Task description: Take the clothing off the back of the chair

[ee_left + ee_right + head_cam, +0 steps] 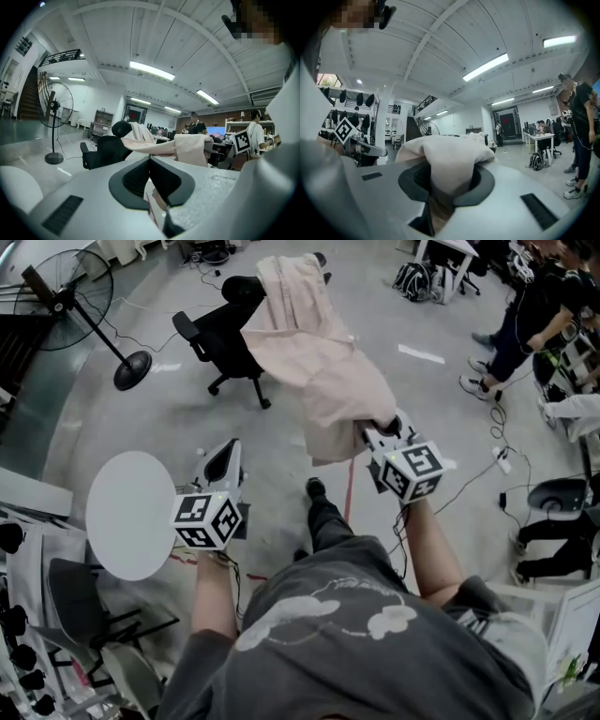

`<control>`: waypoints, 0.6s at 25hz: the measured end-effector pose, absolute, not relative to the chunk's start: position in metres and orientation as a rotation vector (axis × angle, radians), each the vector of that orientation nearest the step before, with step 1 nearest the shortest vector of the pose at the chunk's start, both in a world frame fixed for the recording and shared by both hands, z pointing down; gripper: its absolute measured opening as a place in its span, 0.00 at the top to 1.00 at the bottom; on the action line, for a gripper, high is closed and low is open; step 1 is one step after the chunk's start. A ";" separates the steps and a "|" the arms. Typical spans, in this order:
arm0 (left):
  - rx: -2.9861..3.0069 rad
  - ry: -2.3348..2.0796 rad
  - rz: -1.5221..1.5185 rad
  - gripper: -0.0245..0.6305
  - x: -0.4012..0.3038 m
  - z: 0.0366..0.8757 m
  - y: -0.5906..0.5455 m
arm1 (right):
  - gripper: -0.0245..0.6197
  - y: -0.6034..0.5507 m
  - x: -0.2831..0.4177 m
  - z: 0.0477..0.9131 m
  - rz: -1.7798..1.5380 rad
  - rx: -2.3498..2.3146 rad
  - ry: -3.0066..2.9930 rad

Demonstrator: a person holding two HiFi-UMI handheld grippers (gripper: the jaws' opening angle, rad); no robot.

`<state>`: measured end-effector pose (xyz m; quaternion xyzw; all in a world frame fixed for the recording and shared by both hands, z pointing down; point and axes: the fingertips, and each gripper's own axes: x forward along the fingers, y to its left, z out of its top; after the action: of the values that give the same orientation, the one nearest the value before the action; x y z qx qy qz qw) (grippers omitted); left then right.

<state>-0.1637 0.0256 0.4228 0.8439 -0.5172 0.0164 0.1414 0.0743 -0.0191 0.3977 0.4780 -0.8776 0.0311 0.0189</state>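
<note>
A pale pink garment [319,362] stretches from the back of a black office chair [225,334] toward me, its near end bunched between the jaws of my right gripper [380,432]. In the right gripper view the cloth [450,159] fills the jaw notch, and the right gripper [450,190] is shut on it. Its far end still drapes over the chair's headrest. My left gripper [223,465] hangs lower left, apart from the cloth, jaws together and empty. The left gripper view shows the chair [105,152] and garment [187,147] ahead of the left gripper [157,192].
A standing fan [75,296] is at the far left. A white round table [131,512] sits beside my left hand, with a dark chair [84,606] below it. People [525,324] stand at the right near desks, and cables and a power strip [502,460] lie on the floor.
</note>
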 end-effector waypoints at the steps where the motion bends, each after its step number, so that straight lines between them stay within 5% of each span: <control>1: 2.436 -1.487 0.046 0.96 -0.164 0.424 0.030 | 0.86 -0.014 0.075 0.398 0.097 1.486 -2.722; 15: 2.410 -1.434 0.055 0.96 -0.158 0.442 0.046 | 0.87 0.008 0.093 0.440 0.300 1.568 -2.584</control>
<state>-0.1578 0.0460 0.4423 0.8471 -0.5039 0.0193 0.1678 0.0926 0.0075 0.4400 0.5154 -0.8497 0.0986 0.0519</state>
